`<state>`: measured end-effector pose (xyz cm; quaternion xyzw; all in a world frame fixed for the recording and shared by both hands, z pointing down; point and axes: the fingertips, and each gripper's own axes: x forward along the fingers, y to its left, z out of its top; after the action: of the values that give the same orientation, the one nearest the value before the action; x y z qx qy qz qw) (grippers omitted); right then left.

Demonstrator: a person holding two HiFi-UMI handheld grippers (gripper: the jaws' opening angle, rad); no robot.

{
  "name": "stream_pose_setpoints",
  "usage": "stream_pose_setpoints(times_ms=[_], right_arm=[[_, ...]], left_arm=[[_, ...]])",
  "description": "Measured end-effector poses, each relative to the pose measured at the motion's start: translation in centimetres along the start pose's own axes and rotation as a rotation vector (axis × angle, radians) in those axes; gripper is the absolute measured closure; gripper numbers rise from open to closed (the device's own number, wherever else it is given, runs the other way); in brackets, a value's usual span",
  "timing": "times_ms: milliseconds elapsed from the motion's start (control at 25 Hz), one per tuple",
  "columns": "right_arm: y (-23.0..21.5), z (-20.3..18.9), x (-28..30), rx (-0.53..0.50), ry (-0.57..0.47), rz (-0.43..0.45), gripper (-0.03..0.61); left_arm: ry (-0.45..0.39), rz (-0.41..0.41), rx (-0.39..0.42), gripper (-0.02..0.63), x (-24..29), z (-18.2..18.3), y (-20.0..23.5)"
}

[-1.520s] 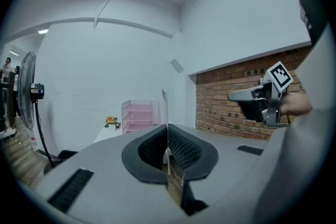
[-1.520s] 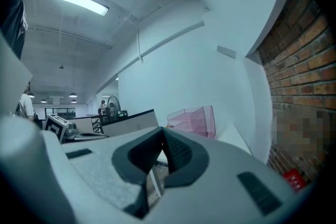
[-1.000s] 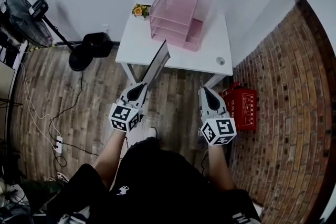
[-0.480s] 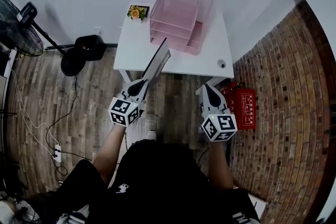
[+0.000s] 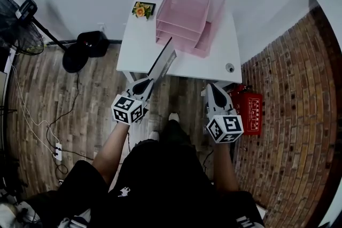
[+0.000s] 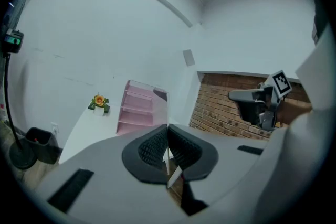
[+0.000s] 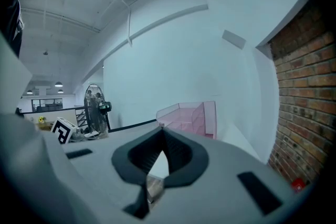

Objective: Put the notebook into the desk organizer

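Standing at the near edge of a white desk (image 5: pixel 140 53), a person holds one gripper in each hand, seen from above against a wooden floor. The left gripper (image 5: pixel 145 84) has its fingers closed on the notebook (image 5: pixel 163 64), pinching it at its near end. The notebook stands on edge, thin and slanted, and its far end reaches over the near edge of the desk towards the pink organizer (image 5: pixel 184 16). From the head view that end looks close to the front of the organizer, but contact cannot be made out. In the left gripper view the dark pads of the left gripper (image 6: pixel 168 128) press together on a thin pale sliver of the notebook (image 6: pixel 167 159), with the organizer (image 6: pixel 137 110) beyond on the desk (image 6: pixel 86 128).

The right gripper (image 5: pixel 214 88) hangs in front of the desk, off to the right of the notebook and well apart from it. In its own view the right gripper (image 7: pixel 163 131) shows its fingers shut tip to tip with nothing between them, and the organizer (image 7: pixel 189 115) stands ahead.

The organizer sits at the back of the desk by the white wall, its tiers empty. A small potted flower (image 5: pixel 141 9) stands just left of it. A small round thing (image 5: pixel 230 67) lies at the right front corner of the desk. A red box (image 5: pixel 251 109) rests on the floor beside the right gripper, and a fan (image 5: pixel 21 26) stands far left
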<state>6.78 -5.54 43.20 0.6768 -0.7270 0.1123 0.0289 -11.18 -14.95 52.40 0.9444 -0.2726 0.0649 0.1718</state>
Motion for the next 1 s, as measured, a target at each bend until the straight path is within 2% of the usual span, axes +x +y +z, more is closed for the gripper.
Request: stream_pose_setpoints(times_ms=[160,400,640,800,1000], right_arm=[[-1.4,-0.1,2.4,0.010,0.005,0.029,0.577],[-3.3,0.8,6.1,0.010,0.009,0.094,0.577],[-5.4,1.3,9.1,0.014,0.020,0.135,0.577],[-6.8,1.5,10.3,0.019,0.022,0.153,0.577],[-7.8,1.4,11.3,0.028,0.024,0.175,0.577]], left_arm=[[0.002,-0.009,-0.059,0.606,1.7,0.1,0.0],[0.019,0.010,-0.104,0.606,4.5,0.4,0.8],[0.038,0.017,-0.193,0.606,7.2,0.1,1.9],[0.043,0.011,-0.282,0.606,8.4,-0.2,2.4],[-0.002,-0.014,-0.400,0.606,9.2,0.8,2.8]])
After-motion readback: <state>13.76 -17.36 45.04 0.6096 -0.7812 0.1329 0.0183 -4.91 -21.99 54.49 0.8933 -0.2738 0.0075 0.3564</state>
